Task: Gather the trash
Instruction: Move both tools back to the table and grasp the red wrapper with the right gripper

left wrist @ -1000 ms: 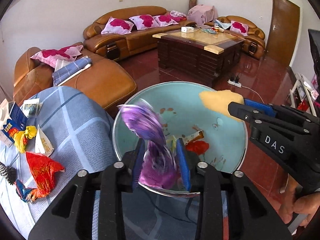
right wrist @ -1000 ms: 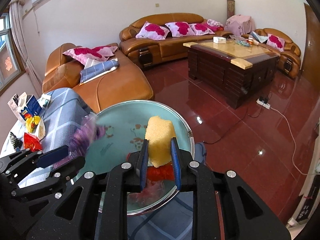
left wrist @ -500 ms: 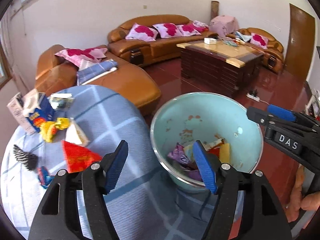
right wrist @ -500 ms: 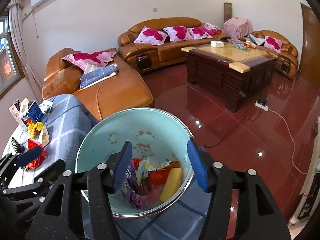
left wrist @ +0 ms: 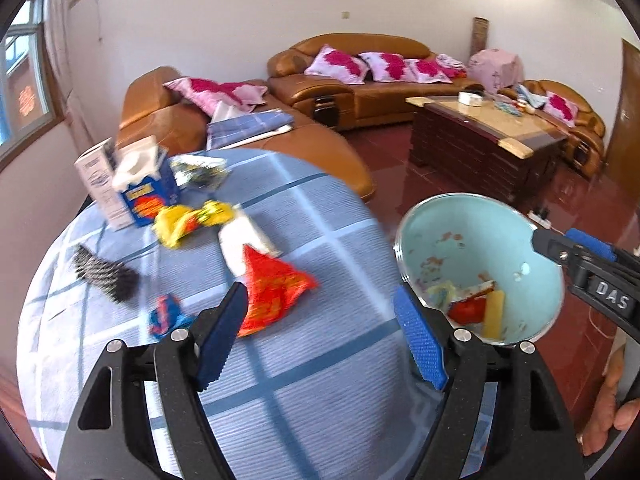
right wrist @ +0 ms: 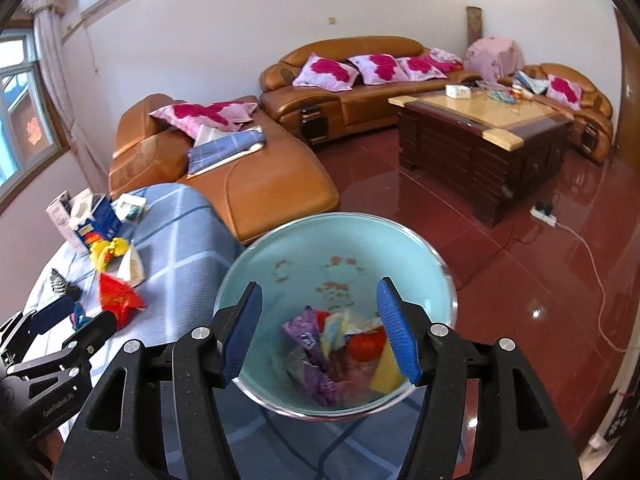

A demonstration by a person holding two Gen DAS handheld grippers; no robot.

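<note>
while the left gripper (left wrist: pixel 320 332) was held over the tabletop (left wrist: pixel 304 364) with its jaws opening and nothing between them, the right gripper (right wrist: pixel 318 330) was positioned above the bin (right wrist: pixel 400 240) with its jaws spread and likewise empty. several pieces were seen lying inside the bin: a purple wrapper (right wrist: pixel 310 344), a yellow sponge (right wrist: pixel 386 370) and a red piece (right wrist: pixel 366 344). trash remained on the checked cloth: a red wrapper (left wrist: pixel 272 288) nearest the left jaws, a yellow wrapper (left wrist: pixel 188 220), a white paper (left wrist: pixel 244 240), a blue scrap (left wrist: pixel 164 316), a black-and-white piece (left wrist: pixel 104 272) and a blue carton (left wrist: pixel 132 188).

the following risks were judged likely:

- the red wrapper was thin and crumpled; if the pads were closed too high, only a corner would be pinched and the piece could be dropped short of the bin.
- the cloth could be snagged by a low approach and the remaining items dragged with it.
- the bin stood at the tabletop edge; it could be tipped or pushed off by a knock from either gripper.
- the white paper lay touching the red wrapper and could be lifted with it, then shed.
</note>
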